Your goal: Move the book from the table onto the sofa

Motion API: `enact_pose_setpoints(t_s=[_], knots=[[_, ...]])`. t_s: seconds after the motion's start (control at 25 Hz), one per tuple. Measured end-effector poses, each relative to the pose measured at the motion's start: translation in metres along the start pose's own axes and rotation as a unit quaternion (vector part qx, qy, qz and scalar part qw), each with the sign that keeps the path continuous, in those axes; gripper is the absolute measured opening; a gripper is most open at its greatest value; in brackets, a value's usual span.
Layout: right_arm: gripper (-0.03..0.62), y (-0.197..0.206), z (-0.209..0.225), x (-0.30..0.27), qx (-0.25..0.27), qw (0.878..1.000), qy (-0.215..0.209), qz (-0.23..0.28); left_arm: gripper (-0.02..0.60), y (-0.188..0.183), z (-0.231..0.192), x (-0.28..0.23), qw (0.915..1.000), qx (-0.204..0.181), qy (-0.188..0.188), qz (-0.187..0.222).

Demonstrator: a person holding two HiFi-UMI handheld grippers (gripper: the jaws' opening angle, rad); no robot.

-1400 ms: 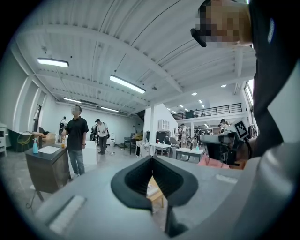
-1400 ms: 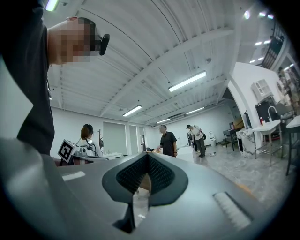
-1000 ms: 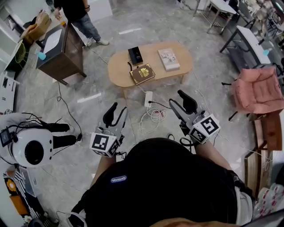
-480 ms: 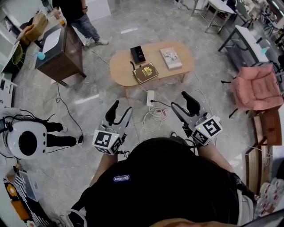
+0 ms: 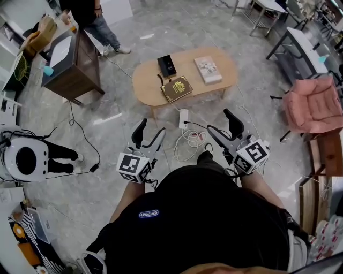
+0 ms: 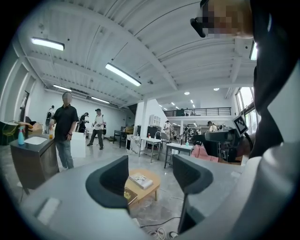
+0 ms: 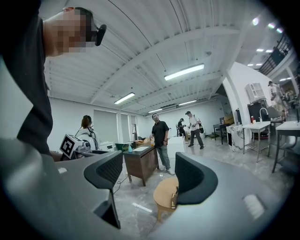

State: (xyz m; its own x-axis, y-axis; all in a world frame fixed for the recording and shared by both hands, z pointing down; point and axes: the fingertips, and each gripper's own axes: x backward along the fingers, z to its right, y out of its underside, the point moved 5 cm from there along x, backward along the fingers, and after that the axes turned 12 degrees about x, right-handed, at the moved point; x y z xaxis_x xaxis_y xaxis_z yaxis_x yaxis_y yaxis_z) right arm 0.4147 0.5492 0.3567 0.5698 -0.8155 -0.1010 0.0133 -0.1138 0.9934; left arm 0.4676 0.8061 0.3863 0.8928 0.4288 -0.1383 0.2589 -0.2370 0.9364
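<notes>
A wide hall with a grey stone floor (image 5: pixel 107 176) spread out below the person. Near its middle stood an oval wooden table (image 5: pixel 144 80). A pink sofa (image 5: pixel 313 107) sat well apart from the table, at the right edge of the head view, and a dark wooden cabinet (image 5: pixel 80 64) stood off to the table's left with a bystander (image 5: pixel 94 16) just beyond it. On the tabletop lay a dark book (image 5: pixel 176 89) with a gold emblem near the closer edge, a pale book (image 5: pixel 208 70) toward the right end, and a black box (image 5: pixel 166 65) behind the dark one. On the floor between the table and the person lay a white power strip (image 5: pixel 183 118) and a coil of cable (image 5: pixel 187 140).

Both grippers were held out level in front of the person, well short of the table. The left gripper (image 5: pixel 150 130) had its jaws spread with nothing between them. The right gripper (image 5: pixel 220 123) had just been opening its jaws; they stood apart, empty, touching nothing.
</notes>
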Motion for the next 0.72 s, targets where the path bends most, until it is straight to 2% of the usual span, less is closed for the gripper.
enact_pose_setpoints(t_s=[0.32, 0.72], knots=[[0.46, 0.02, 0.038, -0.025, -0.011, 1.0, -0.001, -0.007, 0.319, 0.003, -0.003, -0.041, 0.9997, 0.002, -0.016, -0.016], [0.492, 0.043, 0.087, -0.031, -0.033, 0.999, -0.003, -0.026, 0.339, 0.012, -0.001, -0.09, 0.9989, 0.008, -0.03, -0.036]])
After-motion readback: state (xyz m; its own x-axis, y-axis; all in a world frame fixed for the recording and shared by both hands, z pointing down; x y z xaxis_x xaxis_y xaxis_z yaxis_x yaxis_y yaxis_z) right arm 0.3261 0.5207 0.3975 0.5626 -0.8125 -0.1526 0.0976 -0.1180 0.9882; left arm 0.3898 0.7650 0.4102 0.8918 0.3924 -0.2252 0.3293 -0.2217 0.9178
